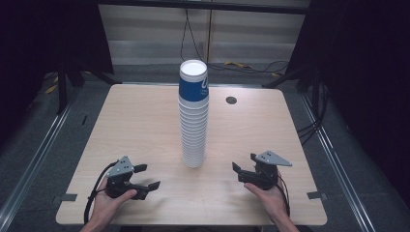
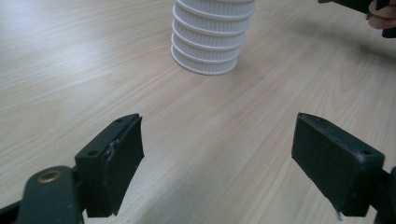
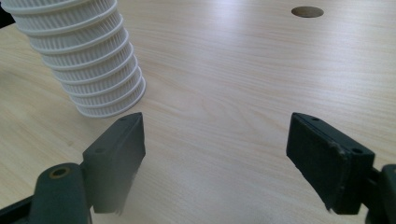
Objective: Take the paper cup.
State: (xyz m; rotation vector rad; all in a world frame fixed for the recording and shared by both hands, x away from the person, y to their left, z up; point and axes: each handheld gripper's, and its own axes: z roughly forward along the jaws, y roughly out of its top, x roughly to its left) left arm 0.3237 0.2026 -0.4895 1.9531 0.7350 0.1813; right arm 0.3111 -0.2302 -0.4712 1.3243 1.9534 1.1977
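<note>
Left claw (image 1: 148, 177) and right claw (image 1: 244, 163), both gaping, empty, well apart.

Black two-fingered left gripper (image 1: 147, 177) and right gripper (image 1: 244, 168), grey three-cornered top plates, trailing black cables.

Bright overhead light glares off my table (image 1: 145, 121) while the surroundings stay dark. My near jaws blur softly in both gripper views; the cup stack (image 1: 193, 116) casts faint shadow.
</note>
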